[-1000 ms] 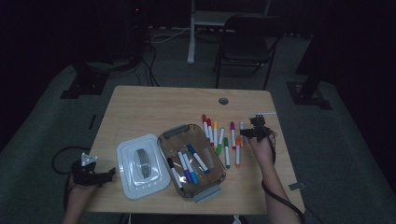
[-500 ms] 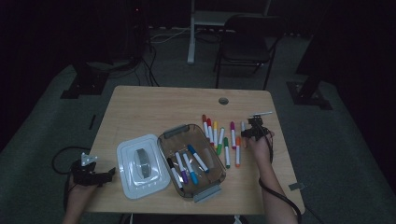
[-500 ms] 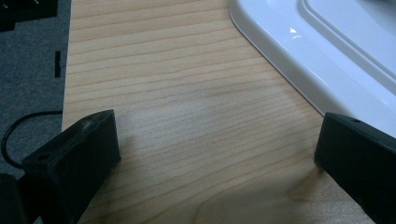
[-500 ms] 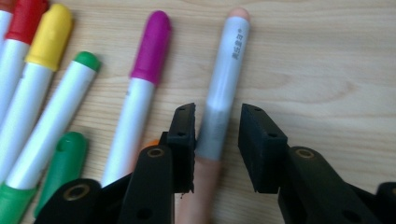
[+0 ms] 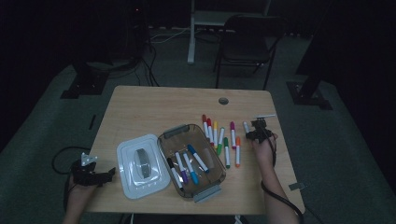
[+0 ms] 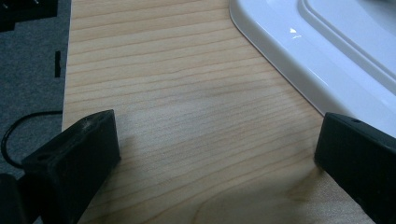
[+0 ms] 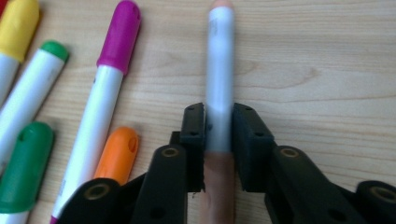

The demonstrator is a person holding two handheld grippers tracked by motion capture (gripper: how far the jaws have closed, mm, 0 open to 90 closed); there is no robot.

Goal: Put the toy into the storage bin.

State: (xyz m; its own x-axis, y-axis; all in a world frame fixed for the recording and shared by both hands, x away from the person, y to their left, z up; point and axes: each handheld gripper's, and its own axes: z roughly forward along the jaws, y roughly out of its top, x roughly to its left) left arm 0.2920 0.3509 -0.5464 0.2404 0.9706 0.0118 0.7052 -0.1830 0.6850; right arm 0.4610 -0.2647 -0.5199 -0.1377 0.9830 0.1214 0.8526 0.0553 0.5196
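Bin (image 5: pixel 164 140) at frame centre: about five markers (image 5: pixel 198 158). Right gripper (image 7: pixel 219 135) just clamped on brown-capped marker (image 7: pixel 219 79); left gripper (image 6: pixel 210 154) spread wide.

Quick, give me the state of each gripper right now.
Left gripper: open, nothing between its jaws, over bare table beside the white lid.
Right gripper: jaws just closed, shut on the brown-capped marker.

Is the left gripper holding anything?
No: in the left gripper view the left gripper has its jaws wide apart over bare table, with the white lid off to one side, untouched.
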